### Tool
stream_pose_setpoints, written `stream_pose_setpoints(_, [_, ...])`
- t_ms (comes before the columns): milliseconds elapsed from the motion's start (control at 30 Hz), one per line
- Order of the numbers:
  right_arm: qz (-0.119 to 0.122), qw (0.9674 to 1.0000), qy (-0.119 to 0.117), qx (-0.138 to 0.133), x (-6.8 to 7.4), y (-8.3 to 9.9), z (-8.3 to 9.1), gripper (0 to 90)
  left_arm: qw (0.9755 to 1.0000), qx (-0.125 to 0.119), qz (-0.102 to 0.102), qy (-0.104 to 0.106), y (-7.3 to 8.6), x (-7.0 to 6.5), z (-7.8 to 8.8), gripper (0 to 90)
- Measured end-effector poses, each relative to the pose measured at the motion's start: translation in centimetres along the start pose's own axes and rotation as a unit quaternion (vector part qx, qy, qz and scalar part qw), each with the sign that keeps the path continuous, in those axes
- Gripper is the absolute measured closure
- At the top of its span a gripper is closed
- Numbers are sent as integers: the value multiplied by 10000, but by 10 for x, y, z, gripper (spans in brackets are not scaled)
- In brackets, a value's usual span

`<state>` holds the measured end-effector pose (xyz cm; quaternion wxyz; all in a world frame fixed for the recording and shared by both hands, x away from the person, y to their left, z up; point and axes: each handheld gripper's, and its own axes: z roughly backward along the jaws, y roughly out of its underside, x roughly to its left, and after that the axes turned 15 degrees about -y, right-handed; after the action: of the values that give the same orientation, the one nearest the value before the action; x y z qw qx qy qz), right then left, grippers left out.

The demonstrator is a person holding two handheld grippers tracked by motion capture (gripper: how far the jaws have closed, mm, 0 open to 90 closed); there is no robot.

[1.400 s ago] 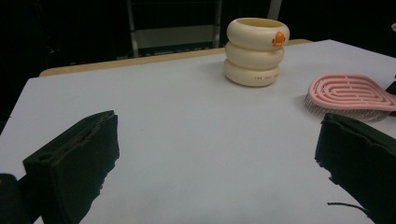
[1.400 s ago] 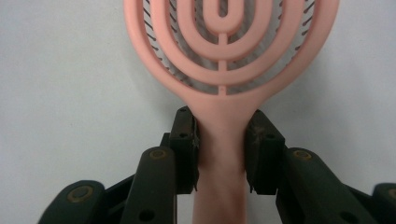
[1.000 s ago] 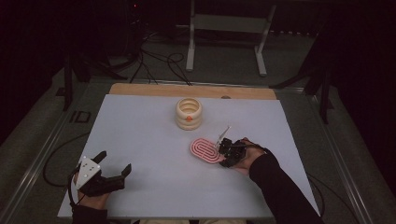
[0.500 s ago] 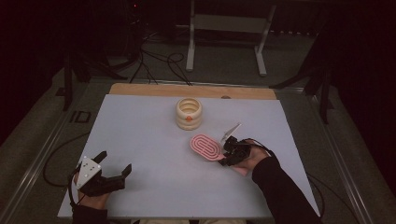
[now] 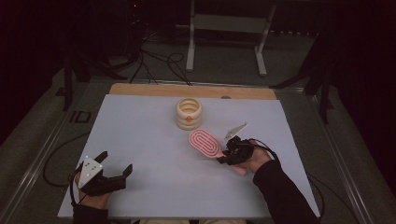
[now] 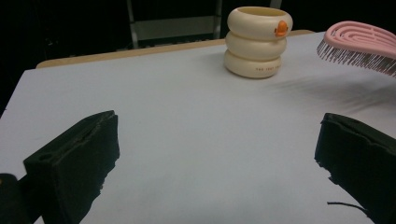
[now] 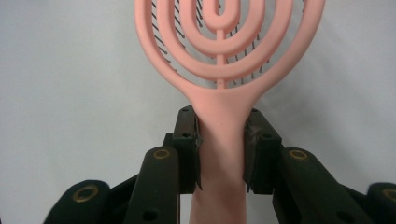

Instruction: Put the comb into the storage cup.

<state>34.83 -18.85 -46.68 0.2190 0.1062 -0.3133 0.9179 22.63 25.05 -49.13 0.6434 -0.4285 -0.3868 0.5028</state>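
Right gripper (image 7: 220, 140) clamps the pink hairbrush (image 5: 205, 143) by its handle, near the cream ringed cup (image 5: 188, 113); left gripper (image 5: 116, 168) gapes wide.

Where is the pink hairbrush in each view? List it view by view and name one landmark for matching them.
High view: pink hairbrush right of centre, handle in the right gripper.
Left gripper view: its bristled head at the upper right, off the table.
Right gripper view: top centre, handle clamped between the jaws.
Shared landmark: the cream ringed cup, beyond the brush in the high and left gripper views.
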Motion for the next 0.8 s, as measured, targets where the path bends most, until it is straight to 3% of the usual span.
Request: stream_pose_setpoints(800, [44,9978,218,-623,9,7,10,705,10000,61,-28,17,1,-2,-2,6])
